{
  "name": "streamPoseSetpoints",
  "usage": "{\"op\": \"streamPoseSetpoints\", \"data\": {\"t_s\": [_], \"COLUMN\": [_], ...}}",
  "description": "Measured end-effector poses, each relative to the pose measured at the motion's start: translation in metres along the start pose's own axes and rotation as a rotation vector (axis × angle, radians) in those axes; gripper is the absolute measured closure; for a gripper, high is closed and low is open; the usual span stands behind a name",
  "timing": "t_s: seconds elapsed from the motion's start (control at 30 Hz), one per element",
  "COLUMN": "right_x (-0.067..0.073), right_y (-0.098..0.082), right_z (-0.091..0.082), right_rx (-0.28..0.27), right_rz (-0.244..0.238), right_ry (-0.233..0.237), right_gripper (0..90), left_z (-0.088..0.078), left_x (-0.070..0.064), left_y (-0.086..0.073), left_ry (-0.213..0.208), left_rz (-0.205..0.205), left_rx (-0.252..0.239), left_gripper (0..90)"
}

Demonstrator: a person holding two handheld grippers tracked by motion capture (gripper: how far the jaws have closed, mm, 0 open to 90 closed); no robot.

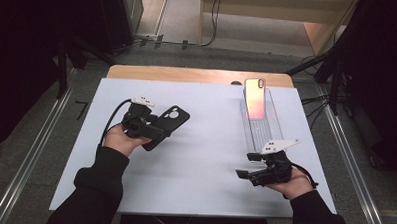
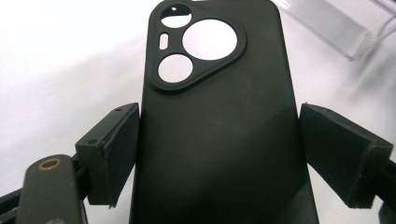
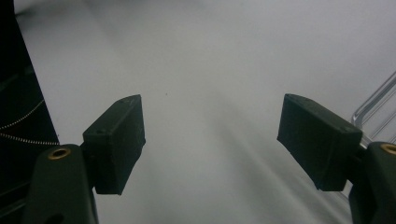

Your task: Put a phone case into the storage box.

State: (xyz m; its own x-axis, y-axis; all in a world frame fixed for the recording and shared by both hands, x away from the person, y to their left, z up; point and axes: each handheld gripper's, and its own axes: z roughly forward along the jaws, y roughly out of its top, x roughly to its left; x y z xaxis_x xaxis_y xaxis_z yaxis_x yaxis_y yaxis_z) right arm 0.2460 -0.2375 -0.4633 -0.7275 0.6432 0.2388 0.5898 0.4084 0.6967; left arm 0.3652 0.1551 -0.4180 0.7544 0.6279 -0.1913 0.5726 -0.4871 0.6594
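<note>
A: Gripping the black phone case [image 2: 219, 135] across its width, the left gripper [image 1: 153, 128] holds it above the white table sheet [image 1: 200, 157], at about 9 o'clock from the sheet's centre in the high view. The left gripper view gives detail that the overhead camera lacks: both pads [image 2: 119, 149] press the case's long edges, and the camera cut-outs sit at the far end, 12 o'clock from the jaws.

B: Orientation of the case?

A: In the high view it tilts toward 1 o'clock, cut-outs leading, resting against the left hand [image 1: 118, 138].

B: Status of the right gripper [image 1: 248, 166]?

A: Jaws stand wide with nothing between them. The right gripper view shows bare white sheet between the pads [image 3: 119, 140]. The high view places this gripper at 4 o'clock from centre, pointing toward 9 o'clock.

B: Surrounding items?

A: The high view shows a clear plastic stand [image 1: 261, 126] at 2 o'clock, carrying a phone [image 1: 255, 98] propped upright at its far end. The gripper views catch the stand's clear edge [image 3: 373, 109] [image 2: 343, 32].
</note>
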Motion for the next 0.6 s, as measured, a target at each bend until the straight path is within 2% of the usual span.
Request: {"op": "streamPoseSetpoints", "data": {"t_s": [0.23, 0.33, 0.6], "right_x": [0.001, 0.002, 0.006], "right_y": [0.003, 0.004, 0.012], "right_z": [-0.002, -0.003, -0.005], "right_rx": [-0.017, -0.027, -0.04], "right_rz": [0.01, 0.003, 0.041], "right_ry": [-0.003, 0.0, 0.004], "right_gripper": [21.2, 21.3, 21.3], "left_z": [0.005, 0.008, 0.015], "left_x": [-0.024, -0.034, -0.054], "left_y": [-0.007, -0.013, -0.022], "left_ry": [-0.024, -0.04, -0.024], "left_rz": [0.006, -0.028, -0.044], "left_rx": [-0.006, -0.027, -0.056], "left_gripper": [15.9, 15.8, 15.7]}}
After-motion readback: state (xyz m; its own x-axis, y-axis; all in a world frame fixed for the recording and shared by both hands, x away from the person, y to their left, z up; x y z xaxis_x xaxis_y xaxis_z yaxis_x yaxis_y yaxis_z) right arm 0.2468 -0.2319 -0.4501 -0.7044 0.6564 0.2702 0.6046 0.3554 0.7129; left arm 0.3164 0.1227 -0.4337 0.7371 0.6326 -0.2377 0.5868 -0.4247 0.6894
